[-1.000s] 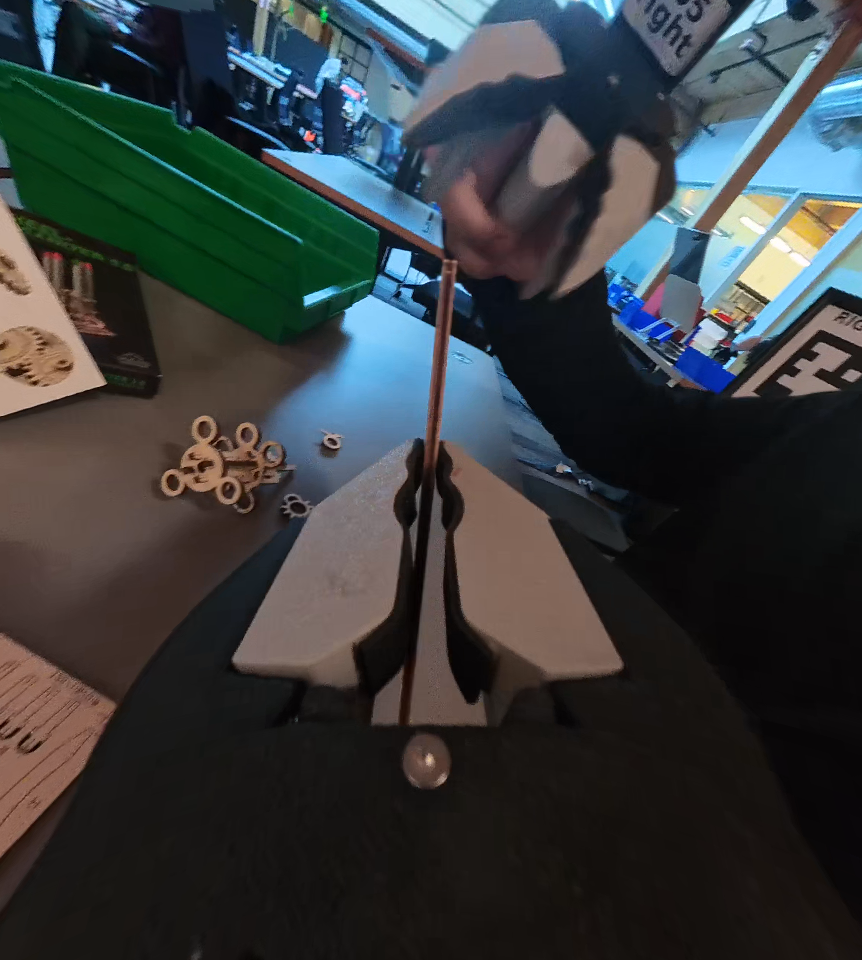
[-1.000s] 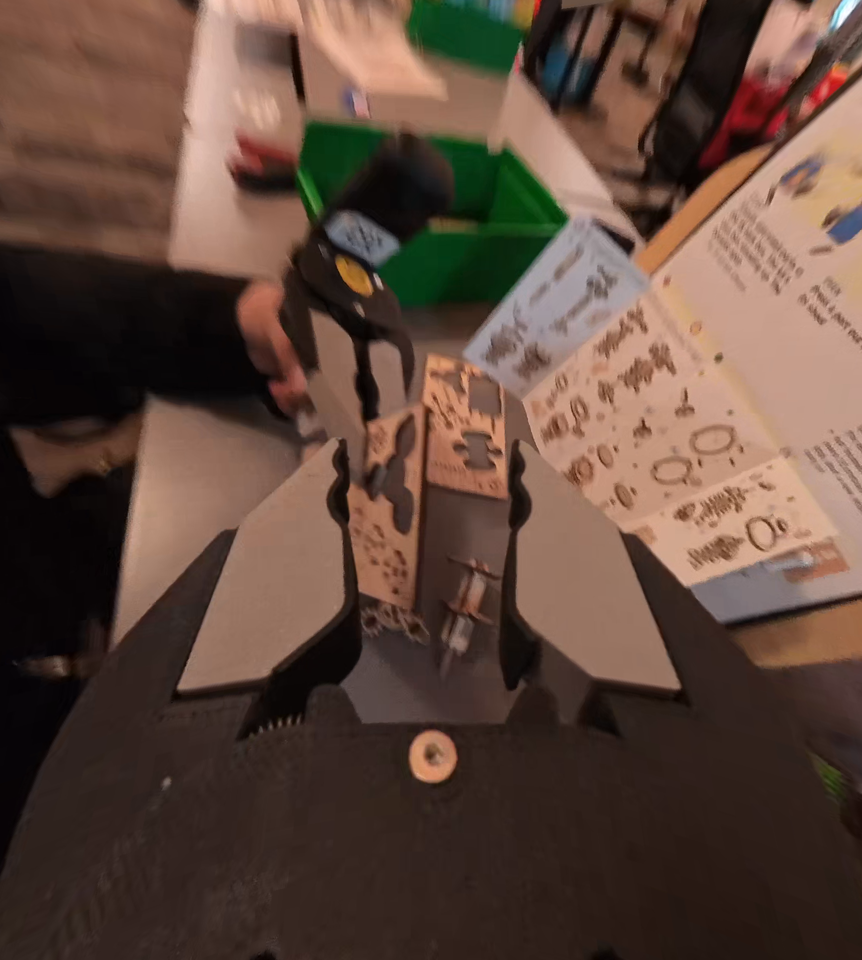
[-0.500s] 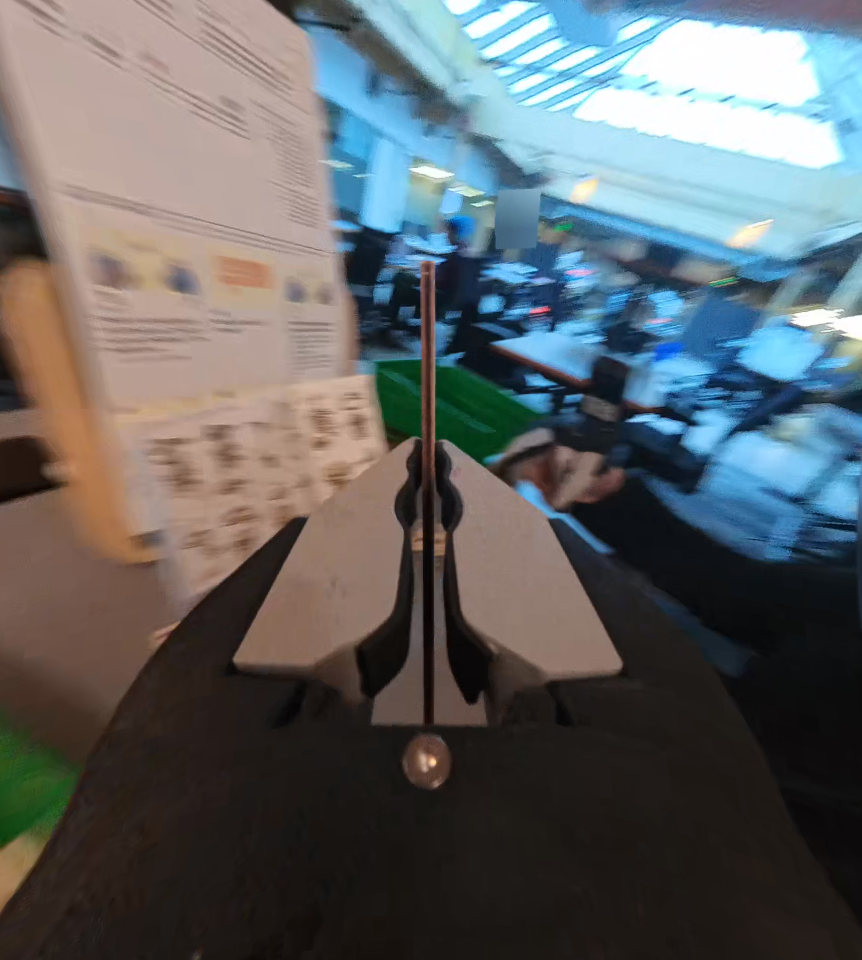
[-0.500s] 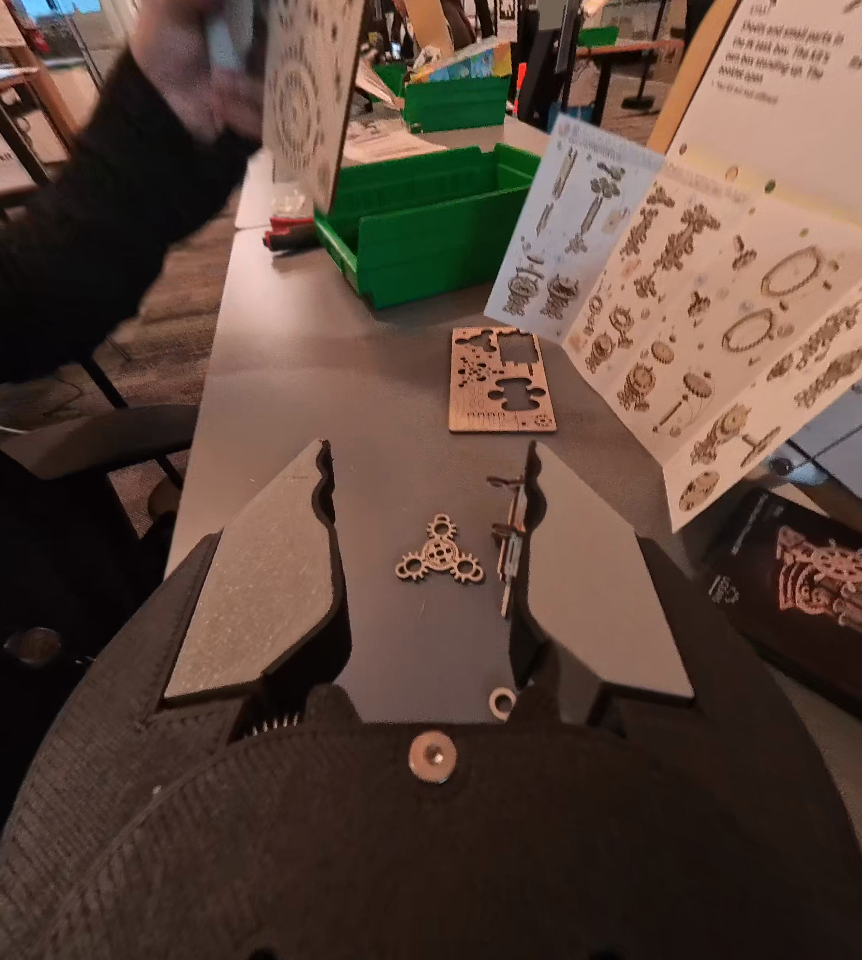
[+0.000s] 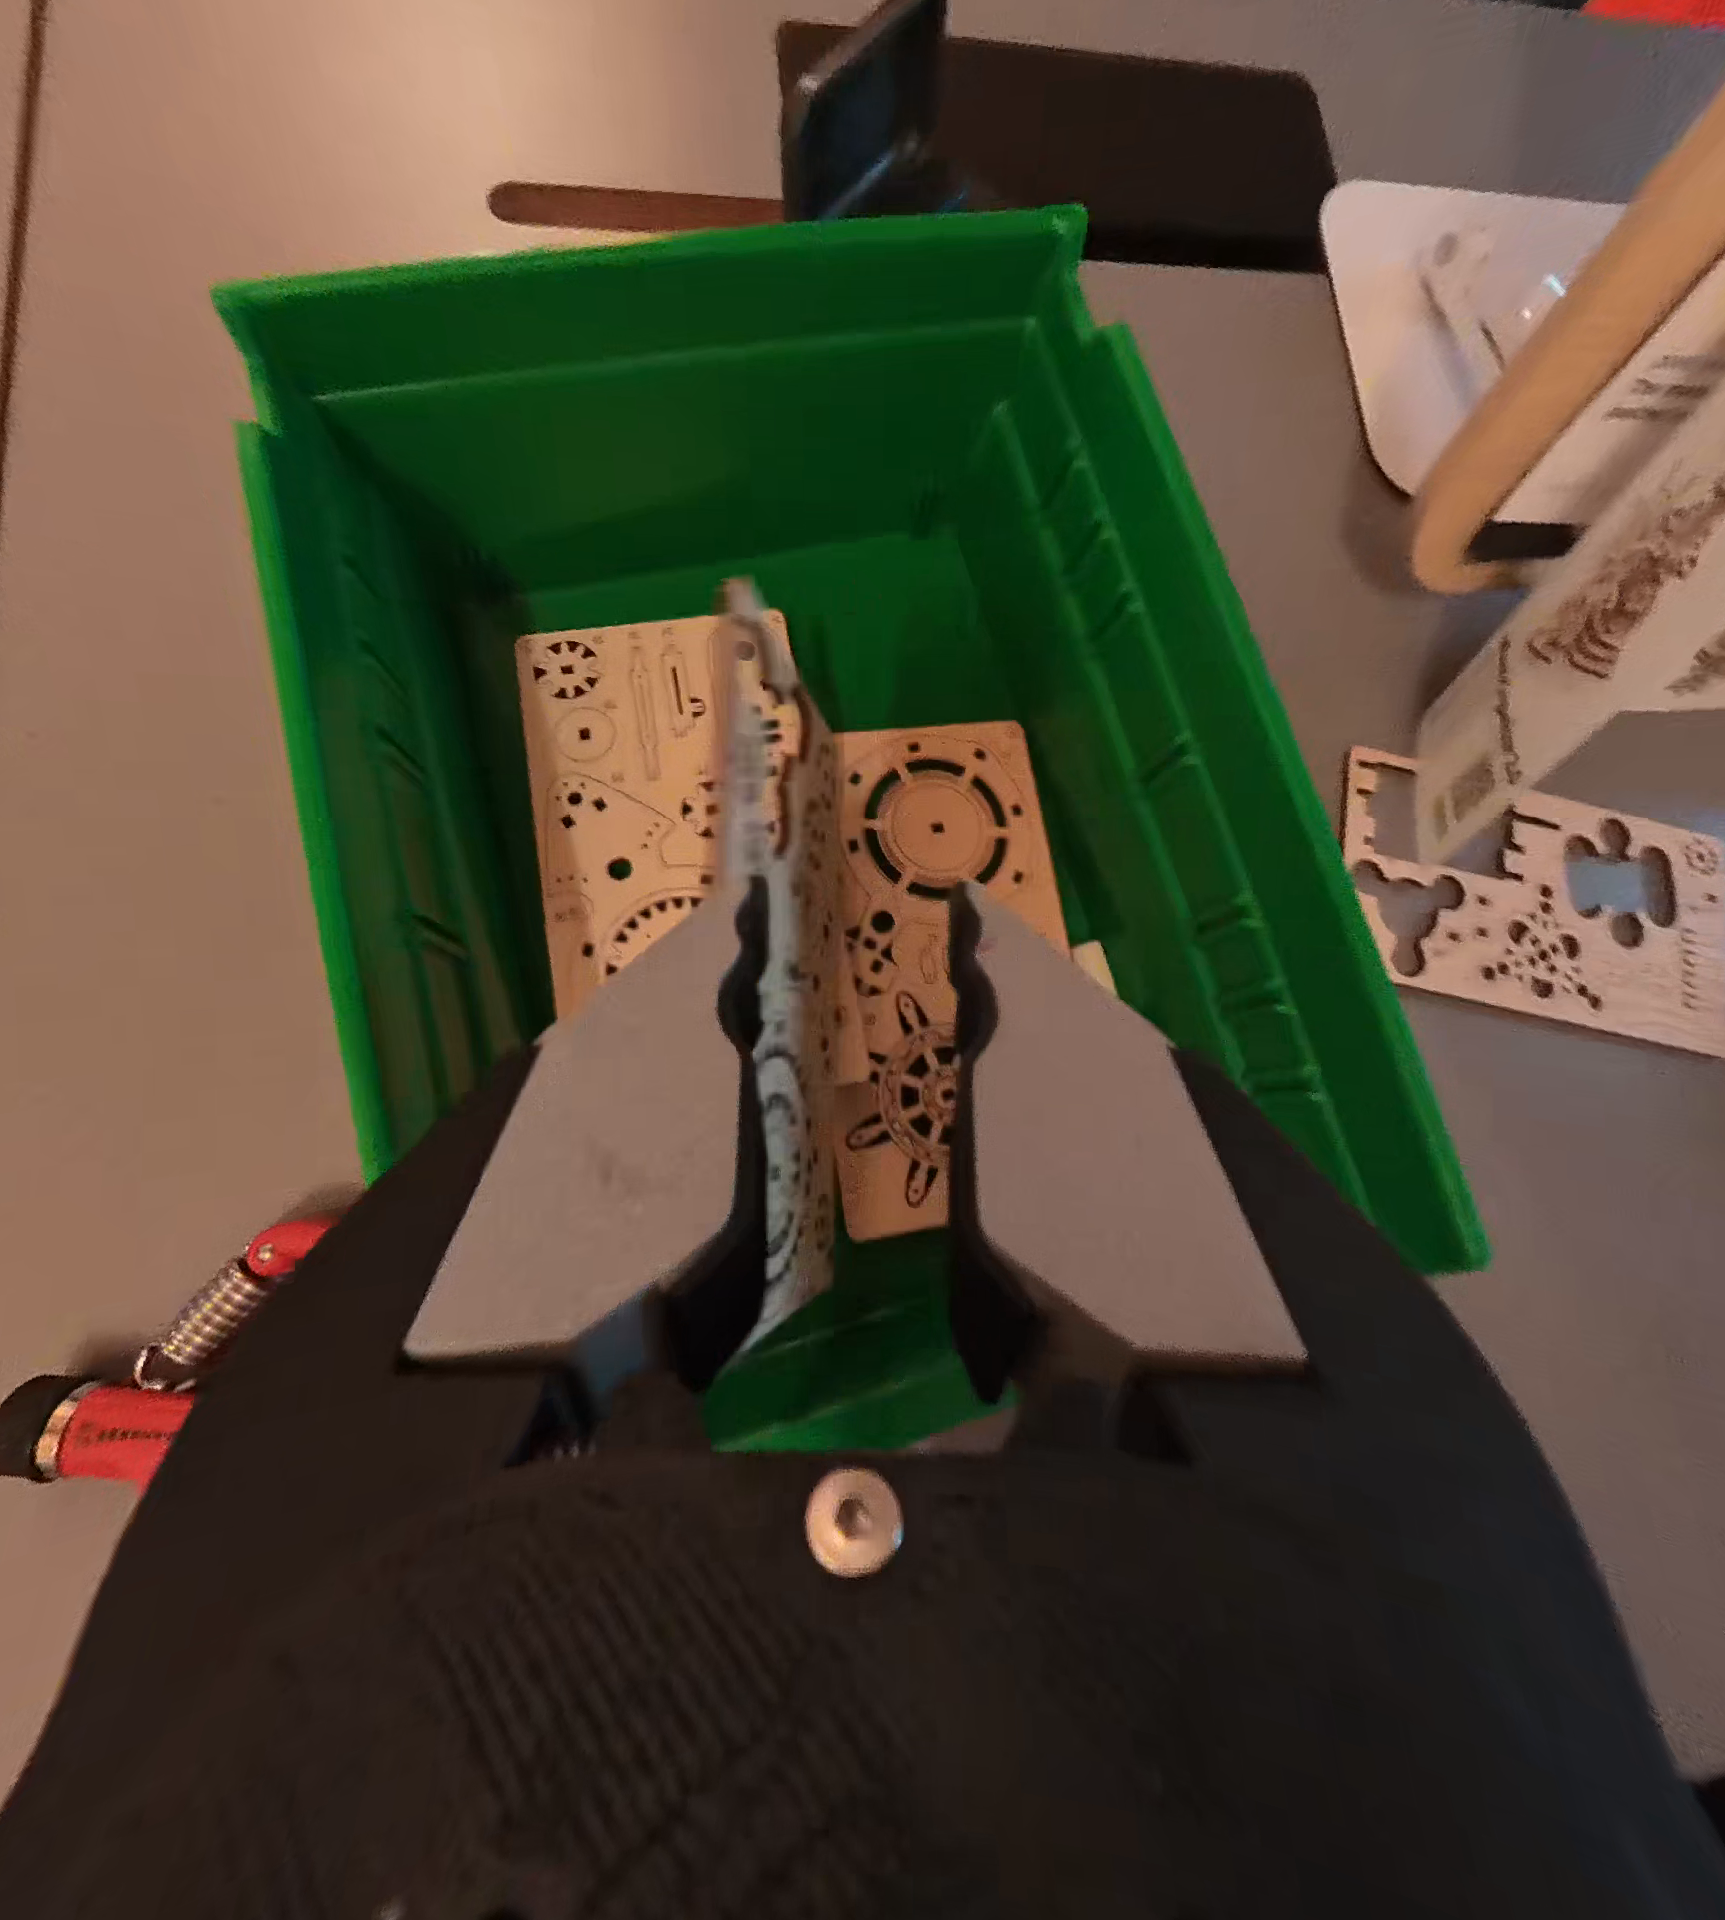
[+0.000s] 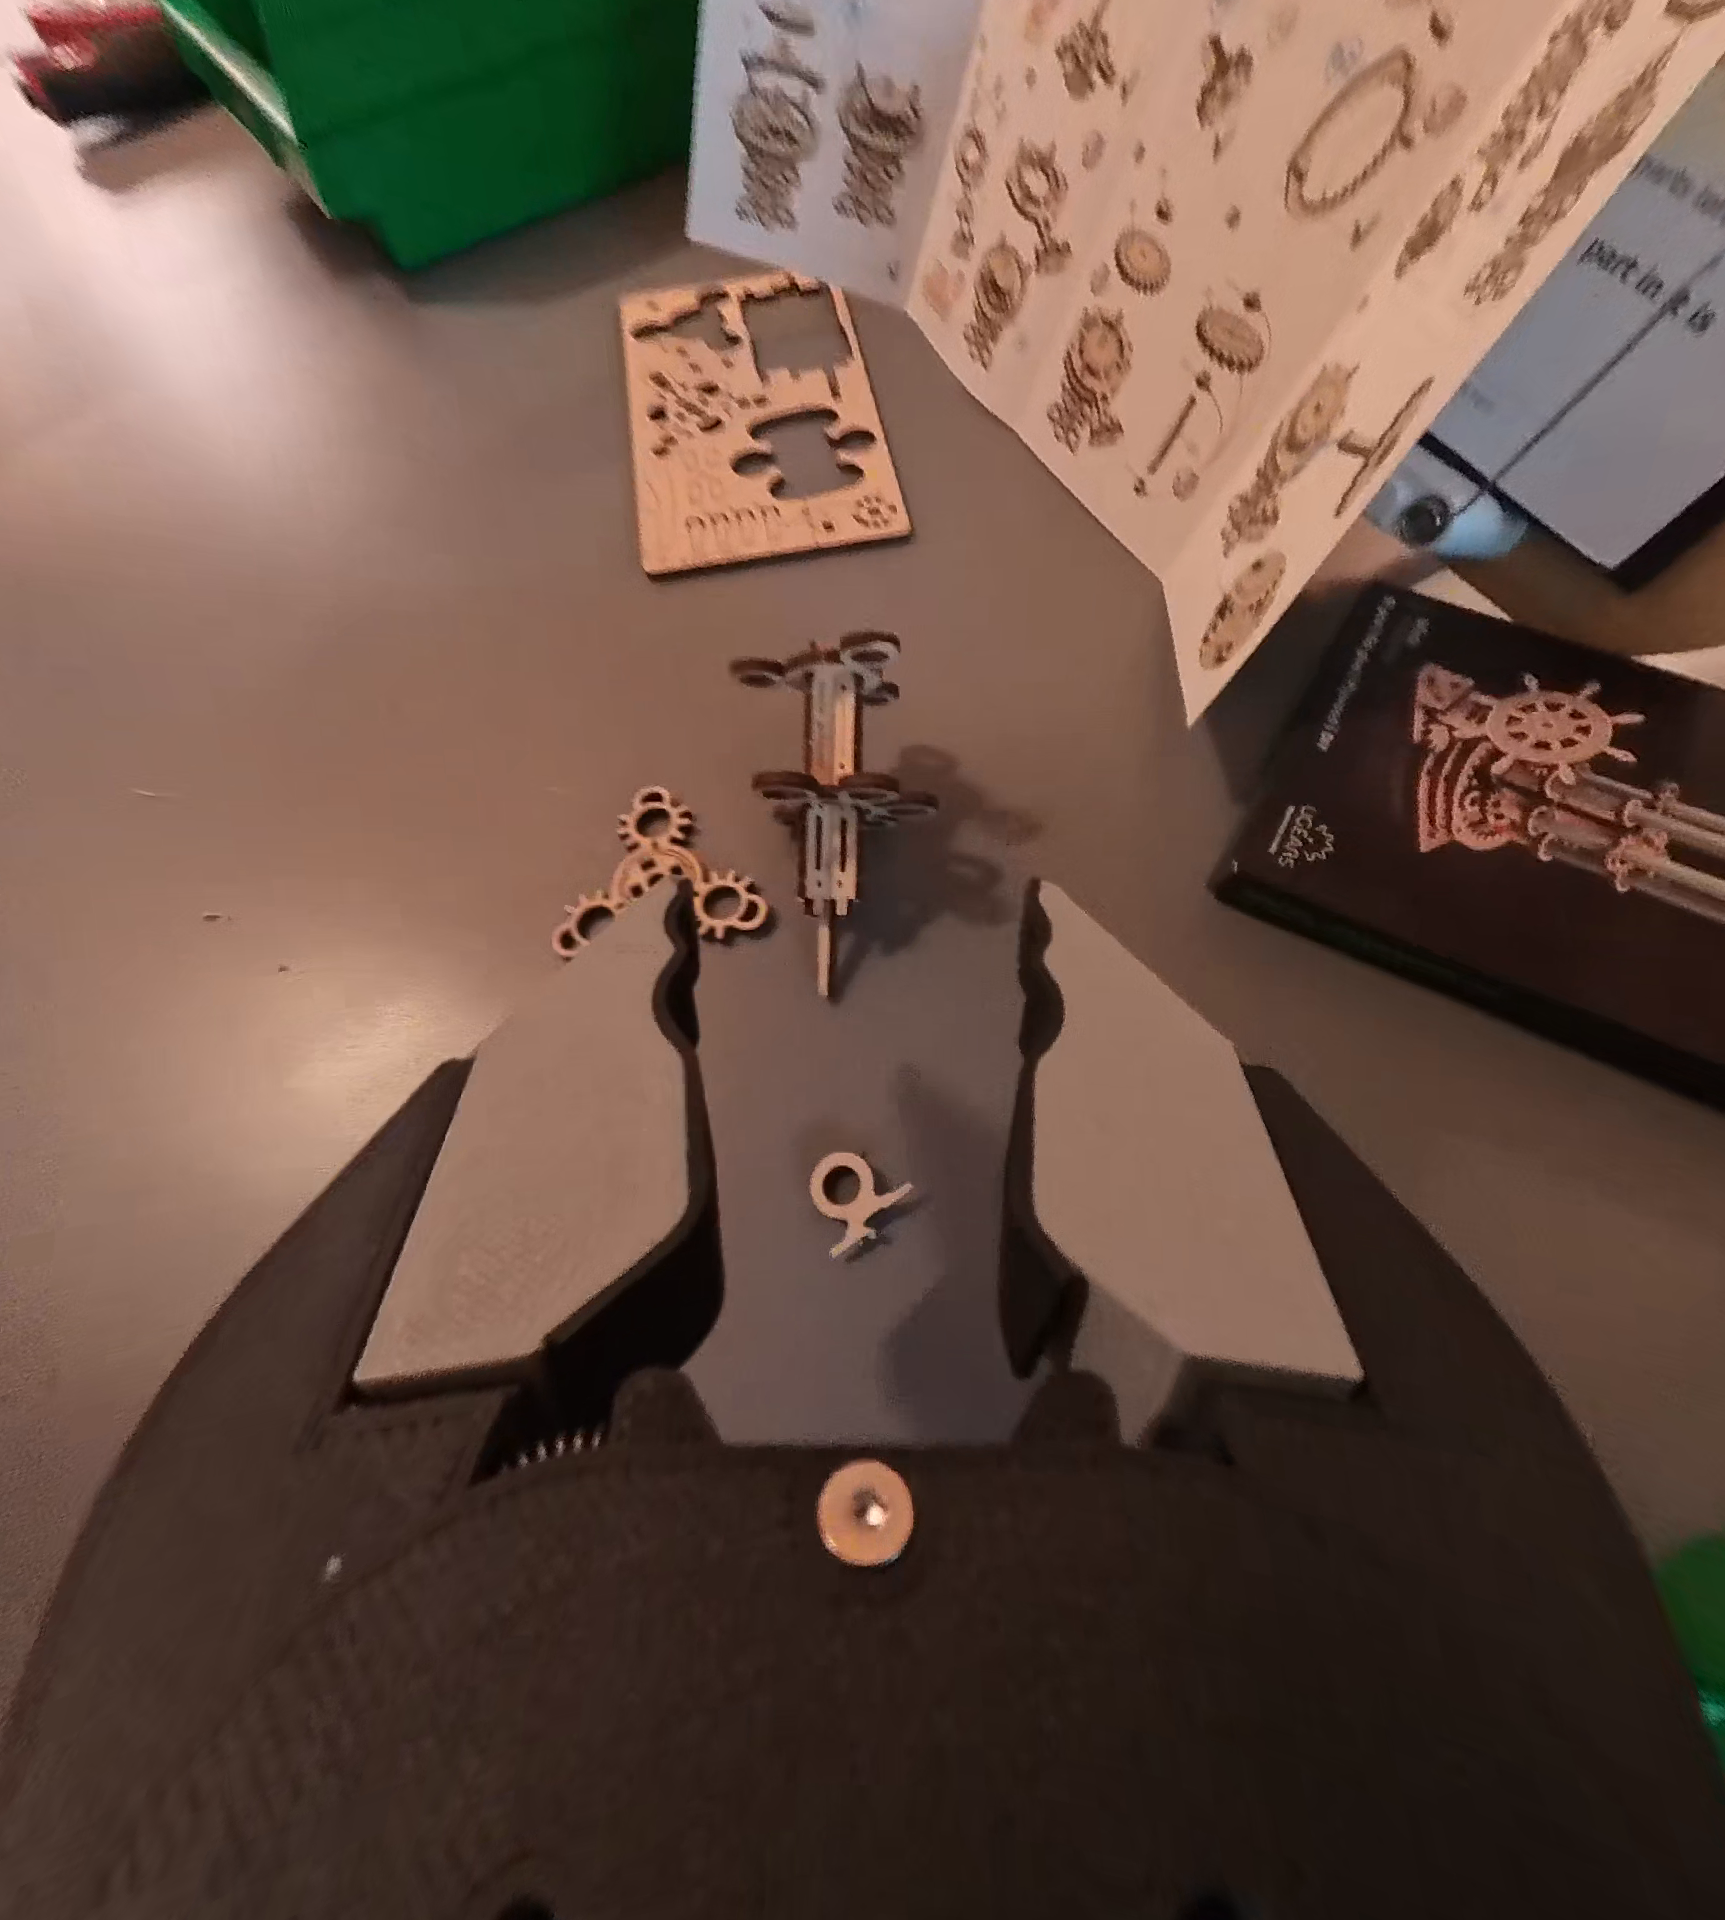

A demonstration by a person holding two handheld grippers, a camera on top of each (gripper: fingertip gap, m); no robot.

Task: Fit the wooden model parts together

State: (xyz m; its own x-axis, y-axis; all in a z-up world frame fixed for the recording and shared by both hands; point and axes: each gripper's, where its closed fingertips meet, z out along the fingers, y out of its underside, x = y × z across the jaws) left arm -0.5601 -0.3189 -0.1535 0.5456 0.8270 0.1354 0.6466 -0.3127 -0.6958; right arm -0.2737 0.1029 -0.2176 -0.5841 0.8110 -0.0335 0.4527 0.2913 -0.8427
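the left gripper (image 5: 853, 914) is held over a green bin (image 5: 629, 436) on a grey table (image 5: 141, 727); its jaws are seen apart, with a clear gap; a thin wooden parts sheet (image 5: 770, 831) is seen on its edge in that gap, close against the left finger (image 5: 629, 1122); it cannot be told if the sheet is touched by that finger, and the right finger is not touched by it; two more wooden sheets are laid flat in the bin, one with gear shapes (image 5: 619, 800) and one with a ring and a ship's wheel (image 5: 925, 935); a red tool with a spring (image 5: 162, 1382) is seen on the table by the near left corner of the bin; a punched-out wooden sheet (image 5: 1544, 925) is laid on the table to the right of the bin, partly under a folded paper guide (image 5: 1616, 623).

the right gripper (image 6: 853, 904) is held wide and nothing is held in it; a small ring-shaped wooden piece (image 6: 853, 1200) is seen on the table between its fingers; a part-built wooden model (image 6: 827, 790) is laid just past the fingertips; a flat three-armed gear piece (image 6: 660, 873) is laid beside it, partly hidden by the left fingertip; the punched-out sheet (image 6: 764, 426) is seen farther off; a dark box with a ship's wheel picture (image 6: 1523, 831) is laid on the right, under the paper guide (image 6: 1201, 260).
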